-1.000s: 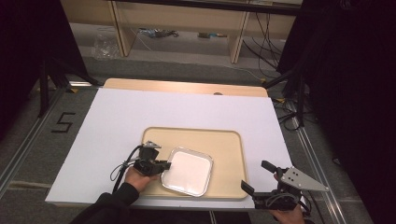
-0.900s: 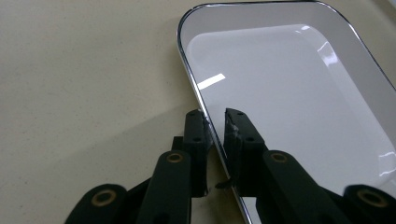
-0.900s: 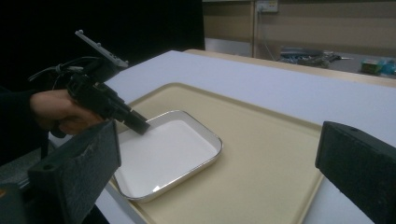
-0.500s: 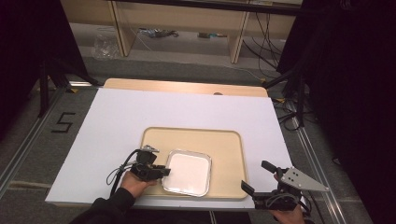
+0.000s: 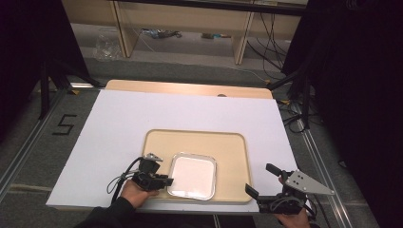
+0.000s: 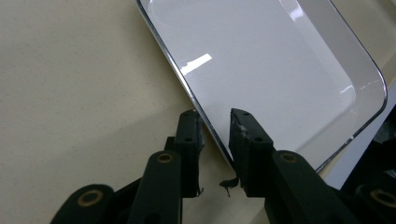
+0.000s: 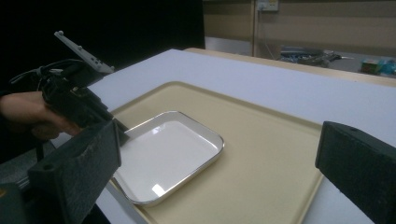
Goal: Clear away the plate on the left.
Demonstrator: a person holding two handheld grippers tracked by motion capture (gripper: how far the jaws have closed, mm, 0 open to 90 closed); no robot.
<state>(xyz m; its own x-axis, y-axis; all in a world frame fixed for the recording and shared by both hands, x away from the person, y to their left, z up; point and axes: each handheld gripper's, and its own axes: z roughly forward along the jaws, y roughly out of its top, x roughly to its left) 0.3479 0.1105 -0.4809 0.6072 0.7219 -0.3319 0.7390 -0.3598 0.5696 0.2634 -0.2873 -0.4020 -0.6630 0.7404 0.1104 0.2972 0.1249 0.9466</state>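
A shallow white dish (image 5: pixel 192 175) with a shiny metal rim lies in the near part of a beige tray (image 5: pixel 228 142). My left gripper (image 5: pixel 167 181) comes in from the tray's left side and is shut on the dish's left rim. In the left gripper view the rim of the dish (image 6: pixel 261 60) runs between the two jaws of that gripper (image 6: pixel 215 128), over the tray (image 6: pixel 70 70). My right gripper (image 5: pixel 260 178) stands open at the table's front right edge, beside the tray's corner, with nothing in it. Between its wide jaws the dish (image 7: pixel 163 154) shows.
The tray sits on a white board (image 5: pixel 142 114) covering a wooden table. Beyond the table stand low shelves with cables (image 5: pixel 161 33) on the floor. A taped "5" (image 5: pixel 64 124) marks the floor at left. Dark curtains flank both sides.
My left gripper has drawn slightly toward the near edge, and the dish has shifted a little with it. The right gripper has stayed put.
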